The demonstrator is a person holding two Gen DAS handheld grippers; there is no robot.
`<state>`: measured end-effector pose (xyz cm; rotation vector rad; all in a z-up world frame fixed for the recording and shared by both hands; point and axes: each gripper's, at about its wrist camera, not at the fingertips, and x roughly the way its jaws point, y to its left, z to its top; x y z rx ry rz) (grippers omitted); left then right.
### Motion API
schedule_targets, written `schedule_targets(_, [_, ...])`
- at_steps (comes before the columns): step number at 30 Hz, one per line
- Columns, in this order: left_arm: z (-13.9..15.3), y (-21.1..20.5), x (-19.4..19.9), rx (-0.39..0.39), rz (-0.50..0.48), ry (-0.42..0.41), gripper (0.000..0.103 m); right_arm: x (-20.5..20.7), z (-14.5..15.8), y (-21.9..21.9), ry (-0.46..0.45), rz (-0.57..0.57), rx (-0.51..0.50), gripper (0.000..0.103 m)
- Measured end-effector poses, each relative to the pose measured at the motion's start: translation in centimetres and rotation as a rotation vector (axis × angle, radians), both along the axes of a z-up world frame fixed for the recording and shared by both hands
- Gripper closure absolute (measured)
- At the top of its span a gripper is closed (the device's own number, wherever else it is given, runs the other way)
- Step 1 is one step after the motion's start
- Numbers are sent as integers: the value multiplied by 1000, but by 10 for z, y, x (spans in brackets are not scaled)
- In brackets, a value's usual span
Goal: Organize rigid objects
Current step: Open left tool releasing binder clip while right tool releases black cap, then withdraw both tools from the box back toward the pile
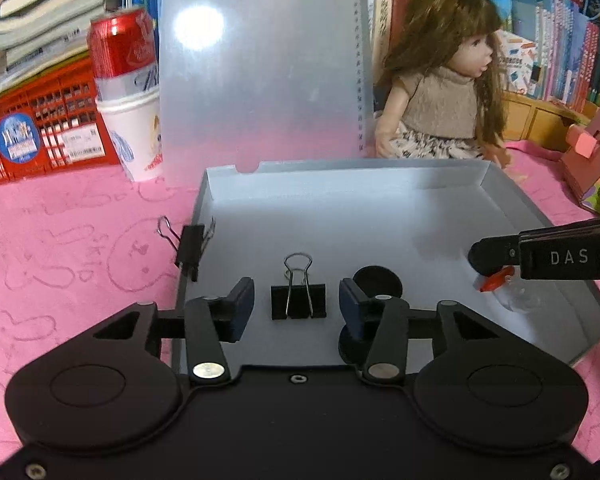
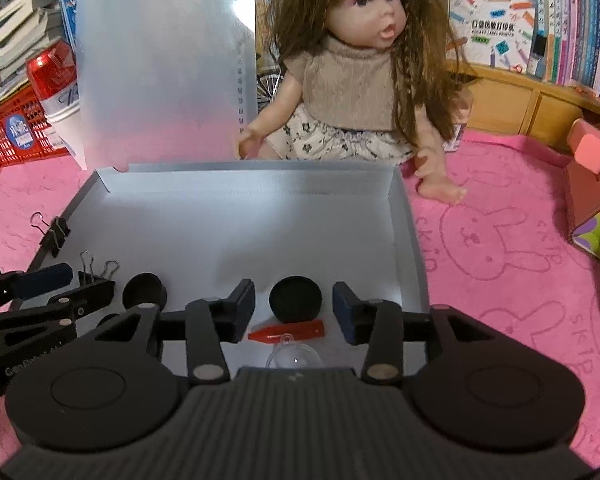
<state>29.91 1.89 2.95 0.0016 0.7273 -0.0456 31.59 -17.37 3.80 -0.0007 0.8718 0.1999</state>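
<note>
A grey open box (image 1: 340, 184) lies on the pink cloth, its translucent lid (image 1: 260, 60) standing up behind. My left gripper (image 1: 297, 308) is open over the box's near left, jaws either side of a black binder clip (image 1: 298, 300) lying inside. A second binder clip (image 1: 190, 246) sits on the box's left wall. My right gripper (image 2: 294, 312) is open over the near right, above a red cap (image 2: 288, 331), a clear dome piece (image 2: 294, 358) and a black round lid (image 2: 296, 298). Another black cap (image 2: 145, 290) lies to the left.
A doll (image 2: 356, 80) sits behind the box. A red can (image 1: 122, 50) on a paper cup (image 1: 134, 136) and a red crate (image 1: 36, 132) stand at back left. A pink cardboard house (image 2: 596, 184) is at right. Books line the back.
</note>
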Motion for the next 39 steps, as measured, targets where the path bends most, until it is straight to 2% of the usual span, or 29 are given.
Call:
schedule_targets(6, [19, 3, -25, 2, -14, -68, 38, -25, 15, -1, -68, 36, -11, 30])
schedule_targets(12, [34, 9, -58, -17, -39, -109, 28, -60, 32, -5, -140, 76, 5, 17])
schedule_targets(19, [38, 10, -103, -23, -69, -133, 25, -104, 43, -9, -210, 121, 19, 12])
schedule_targets(25, [34, 13, -134, -40, -90, -119, 25, -144, 44, -10, -264, 173, 1, 8])
schedule_targets(39, [19, 19, -185, -45, -112, -104, 25, -203, 35, -7, -295, 241, -21, 3])
